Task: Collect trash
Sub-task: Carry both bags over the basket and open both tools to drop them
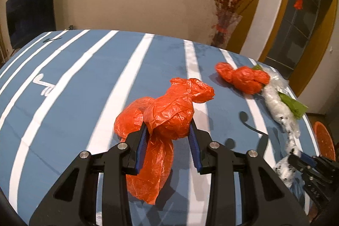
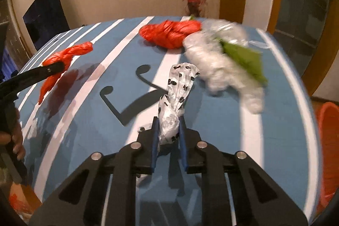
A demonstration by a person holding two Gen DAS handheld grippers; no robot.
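My left gripper (image 1: 168,130) is shut on a crumpled orange plastic bag (image 1: 169,111), held over the blue striped tablecloth (image 1: 84,82); the bag's tail hangs below the blue pads. My right gripper (image 2: 168,128) is shut on a white bag with black spots (image 2: 180,86), which sticks up between its pads. The right gripper (image 1: 296,159) also shows at the lower right of the left wrist view. A second orange bag (image 1: 243,77) lies at the table's far right, also in the right wrist view (image 2: 169,33). Next to it lie a clear plastic bag (image 2: 216,58) and a green scrap (image 2: 243,58).
An orange bin (image 2: 328,151) stands beyond the table's right edge. A glass vase of red branches (image 1: 224,29) stands behind the table. A dark TV screen (image 1: 31,7) hangs on the left wall.
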